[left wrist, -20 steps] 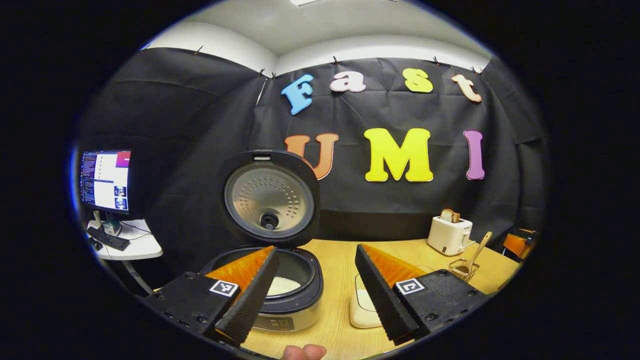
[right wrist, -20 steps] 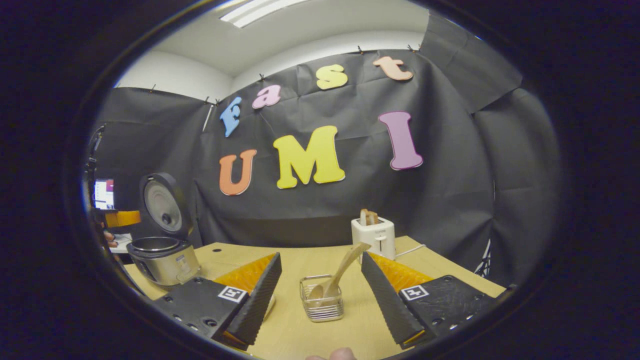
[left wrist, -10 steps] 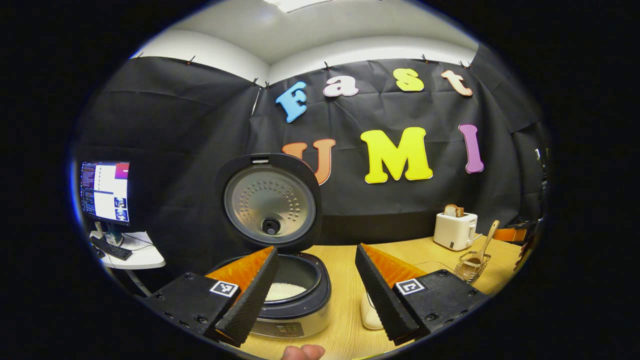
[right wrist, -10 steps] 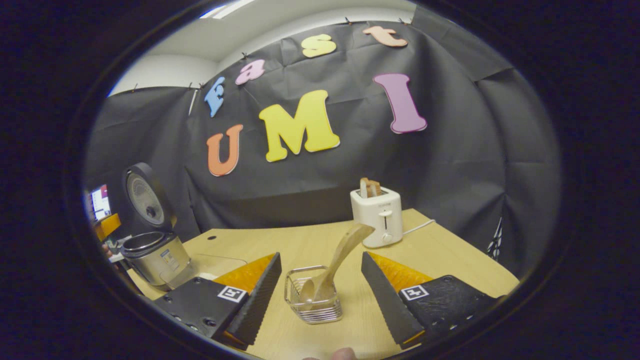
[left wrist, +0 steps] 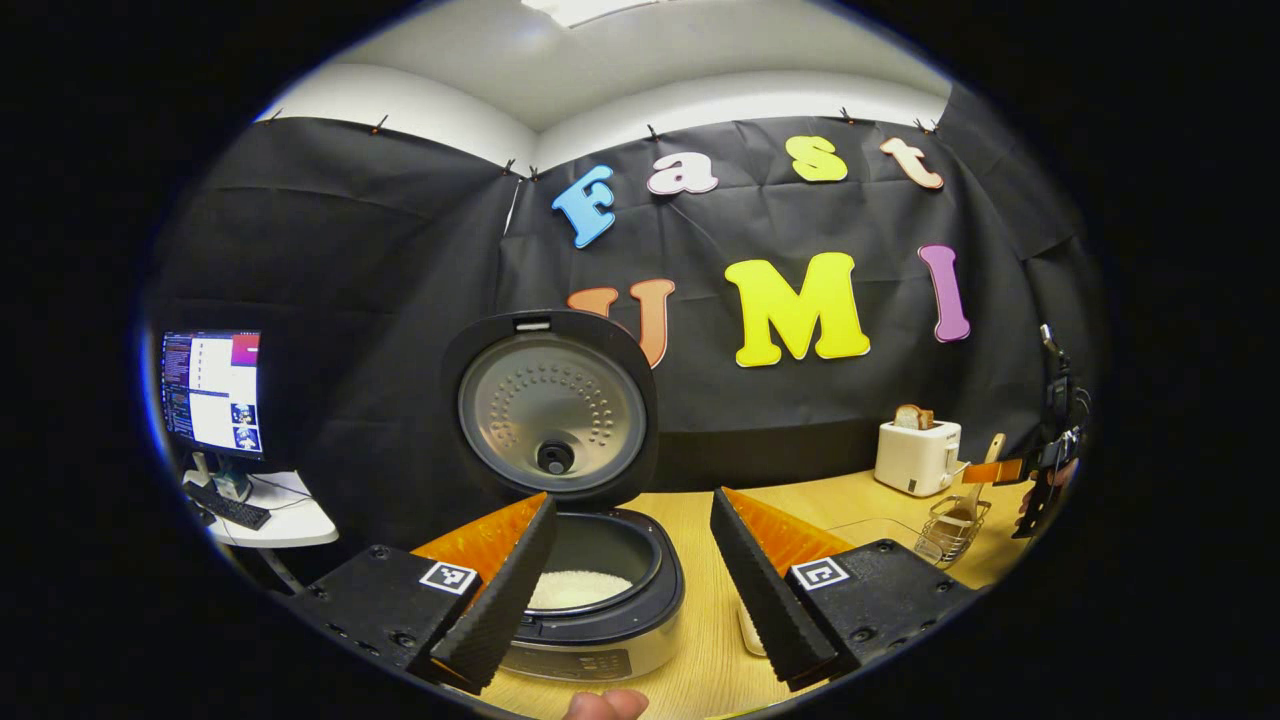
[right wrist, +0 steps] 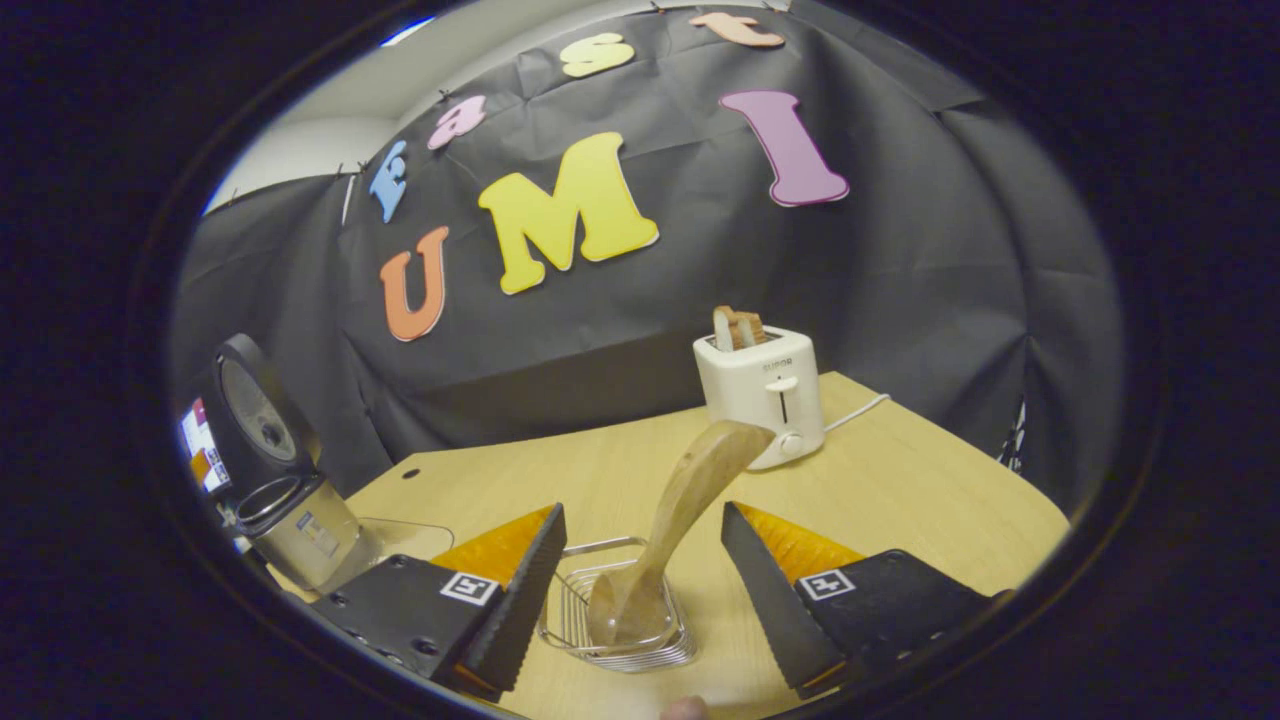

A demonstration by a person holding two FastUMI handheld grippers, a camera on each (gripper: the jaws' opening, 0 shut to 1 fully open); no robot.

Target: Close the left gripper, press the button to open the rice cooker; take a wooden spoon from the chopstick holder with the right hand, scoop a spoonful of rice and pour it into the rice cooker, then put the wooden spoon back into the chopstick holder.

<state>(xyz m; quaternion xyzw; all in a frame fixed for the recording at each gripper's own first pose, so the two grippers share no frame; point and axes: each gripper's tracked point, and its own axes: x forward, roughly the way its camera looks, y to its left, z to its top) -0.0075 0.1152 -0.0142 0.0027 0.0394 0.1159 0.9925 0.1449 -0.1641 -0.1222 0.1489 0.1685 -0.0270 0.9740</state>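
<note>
Wooden spoon [right wrist: 680,510] between right gripper [right wrist: 640,600] (parted)

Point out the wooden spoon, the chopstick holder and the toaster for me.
wooden spoon [right wrist: 690,490], right gripper view, middle of its handle.
chopstick holder [right wrist: 575,625], right gripper view, left wire wall.
toaster [right wrist: 760,395], right gripper view, front face.

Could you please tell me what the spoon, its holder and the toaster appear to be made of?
The spoon looks like wood with a smooth finish: tan, with faint grain streaks. Its holder seems to be shiny metal wire: thin bright bars with gaps between them. The toaster looks like matte white plastic, though painted metal cannot be ruled out.
</note>
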